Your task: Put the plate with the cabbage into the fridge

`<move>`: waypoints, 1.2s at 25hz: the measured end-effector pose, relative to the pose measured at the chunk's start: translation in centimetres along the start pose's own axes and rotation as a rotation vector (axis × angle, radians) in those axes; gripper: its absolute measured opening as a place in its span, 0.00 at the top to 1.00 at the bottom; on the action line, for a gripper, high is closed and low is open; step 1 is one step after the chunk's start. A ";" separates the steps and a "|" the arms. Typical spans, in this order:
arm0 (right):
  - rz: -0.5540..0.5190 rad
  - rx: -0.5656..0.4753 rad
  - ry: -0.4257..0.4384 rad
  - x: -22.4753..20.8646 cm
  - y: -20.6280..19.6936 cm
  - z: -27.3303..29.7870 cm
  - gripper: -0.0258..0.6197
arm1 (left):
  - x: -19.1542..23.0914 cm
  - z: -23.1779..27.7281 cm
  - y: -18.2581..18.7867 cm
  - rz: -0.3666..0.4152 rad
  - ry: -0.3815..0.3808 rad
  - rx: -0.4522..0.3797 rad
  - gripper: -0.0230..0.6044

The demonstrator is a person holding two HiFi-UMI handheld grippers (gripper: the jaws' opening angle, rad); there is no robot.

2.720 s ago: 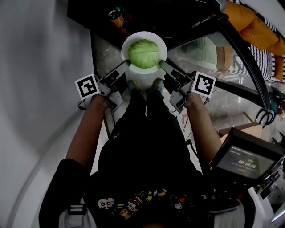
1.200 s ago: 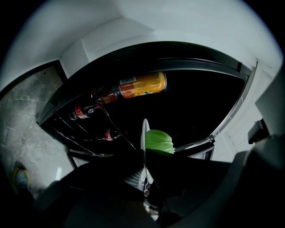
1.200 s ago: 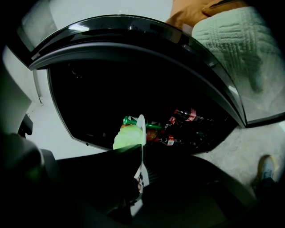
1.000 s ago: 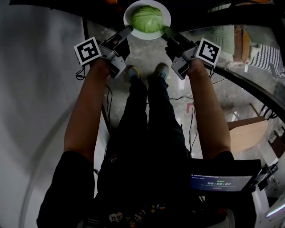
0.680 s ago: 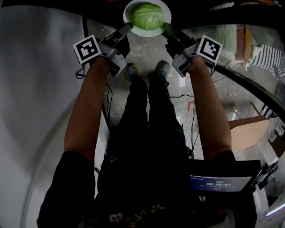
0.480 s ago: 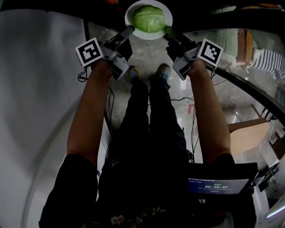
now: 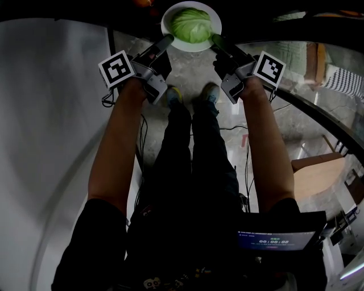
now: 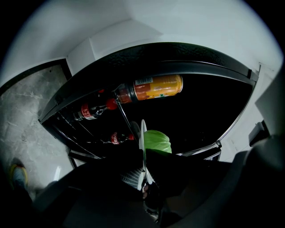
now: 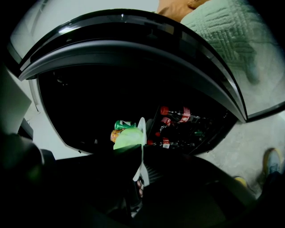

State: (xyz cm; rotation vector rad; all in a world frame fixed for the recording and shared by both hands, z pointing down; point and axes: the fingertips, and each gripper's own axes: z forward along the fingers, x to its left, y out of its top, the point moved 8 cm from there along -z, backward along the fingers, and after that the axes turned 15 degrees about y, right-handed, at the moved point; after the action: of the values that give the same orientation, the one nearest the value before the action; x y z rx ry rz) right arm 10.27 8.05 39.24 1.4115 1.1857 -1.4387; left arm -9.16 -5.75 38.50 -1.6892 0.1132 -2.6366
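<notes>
A white plate (image 7: 170, 38) bearing a green cabbage (image 7: 191, 24) is held out in front of me at the dark mouth of the open fridge (image 7: 250, 17). My left gripper (image 7: 167, 41) is shut on the plate's left rim and my right gripper (image 7: 215, 40) is shut on its right rim. In the left gripper view the plate (image 8: 143, 138) shows edge-on between the jaws, with the cabbage (image 8: 156, 141) to its right. The right gripper view also has the plate (image 9: 142, 133) edge-on, the cabbage (image 9: 126, 137) to its left.
Inside the fridge are an orange drink bottle (image 8: 153, 87), red-capped cola bottles (image 8: 91, 111) on door racks and a green can (image 9: 122, 124). The fridge's white door (image 7: 51, 113) stands to my left. My feet (image 7: 192, 95) are on the stone floor; a wooden chair (image 7: 318, 170) stands at right.
Both grippers have carried the plate with the cabbage up and forward from near my feet to the fridge opening. Over the last second it has barely shifted.
</notes>
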 end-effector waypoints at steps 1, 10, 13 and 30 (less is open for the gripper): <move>0.002 -0.002 0.000 0.0 0.0 0.0 0.94 | 0.0 0.0 0.0 -0.002 0.002 -0.002 0.94; 0.016 -0.024 0.007 0.0 0.1 -0.1 0.94 | 0.0 0.0 -0.2 -0.015 0.005 -0.019 0.94; 0.021 -0.040 0.008 0.1 0.0 -0.1 0.94 | -0.2 0.0 -0.3 0.003 0.004 -0.023 0.94; 0.035 -0.107 0.007 -0.2 0.0 -0.5 0.94 | 0.4 -2.1 -0.9 0.096 -0.001 -0.127 0.94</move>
State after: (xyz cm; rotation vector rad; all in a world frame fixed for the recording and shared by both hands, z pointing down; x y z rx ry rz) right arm 10.38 8.50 39.50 1.3584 1.2189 -1.3273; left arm -11.21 -4.79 38.01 -1.6734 0.3593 -2.6096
